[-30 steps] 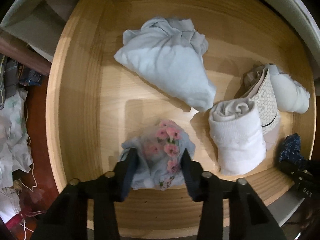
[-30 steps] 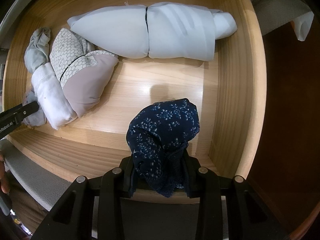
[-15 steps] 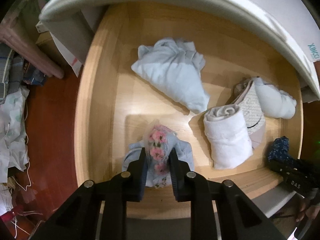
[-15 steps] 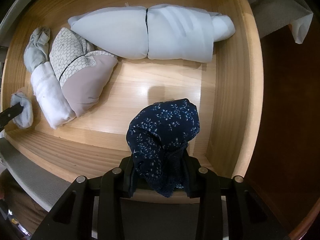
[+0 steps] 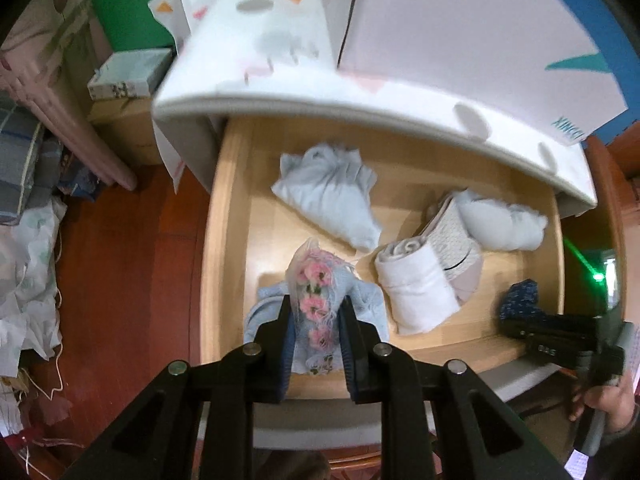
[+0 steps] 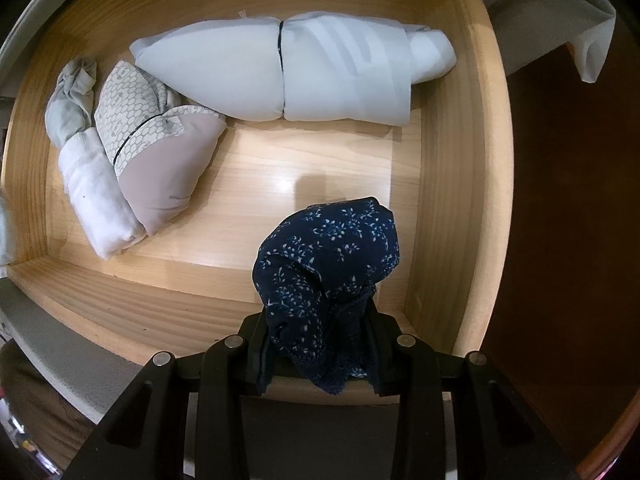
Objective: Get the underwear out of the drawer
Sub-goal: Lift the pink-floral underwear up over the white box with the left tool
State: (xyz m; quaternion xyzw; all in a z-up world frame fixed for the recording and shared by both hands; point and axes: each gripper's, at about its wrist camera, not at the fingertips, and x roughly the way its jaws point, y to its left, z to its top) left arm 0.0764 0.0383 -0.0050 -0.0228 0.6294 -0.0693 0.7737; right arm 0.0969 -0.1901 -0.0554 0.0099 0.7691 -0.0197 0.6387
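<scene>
Two pieces of underwear are gripped at once. The left gripper (image 5: 315,336) is clamped tight on pale blue underwear with pink flowers (image 5: 314,312), which is bunched between the jaws and hangs over the near left part of the wooden drawer (image 5: 224,240); judged by how far below the drawer floor appears, this piece looks lifted clear. The right gripper (image 6: 318,354) is likewise closed on navy floral underwear (image 6: 328,272), which is held low, just above the drawer's near right corner and inside its walls.

Neither piece has yet been carried past the drawer front, so the removal is judged only partly done. Ahead of the grippers, still in the drawer, a white rolled garment (image 6: 96,200), a beige patterned piece (image 6: 160,160), a large white folded bundle (image 6: 288,76) and a crumpled pale blue garment (image 5: 328,196) are seen. Whether all of these are underwear cannot be told.
</scene>
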